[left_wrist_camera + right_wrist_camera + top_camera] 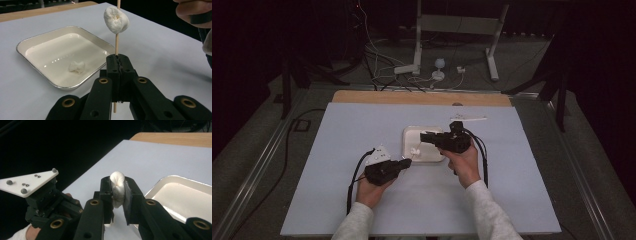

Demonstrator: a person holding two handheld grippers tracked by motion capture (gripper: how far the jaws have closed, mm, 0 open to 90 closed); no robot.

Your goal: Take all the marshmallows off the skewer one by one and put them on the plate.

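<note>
On the pale blue surface (337, 165), a white square tray (409, 135) is seen near the middle, with the two grippers held just in front of it. In the left gripper view, the left gripper (118, 65) is clenched on a thin wooden skewer (116, 42), which is held upright between the jaws, its lower end showing below them. A white marshmallow (116, 20) is threaded on the skewer well above the jaws. A second, smaller marshmallow (77, 67) is seen lying loose inside the tray, near its front rim, apart from both grippers.

In the right gripper view, the right gripper (118, 191) is closed on another marshmallow (117, 187), which is squeezed between the two black pads so that its top bulges above them. The tray's rim is seen to the right of these jaws, and the left gripper, with its grey three-cornered plate, is seen at the left of that view.

In the high view, the right gripper is held over the tray's right edge, pointing left, and the left gripper is held just outside the tray's front left corner. Both forearms are covered by white sleeves (492, 215).
</note>
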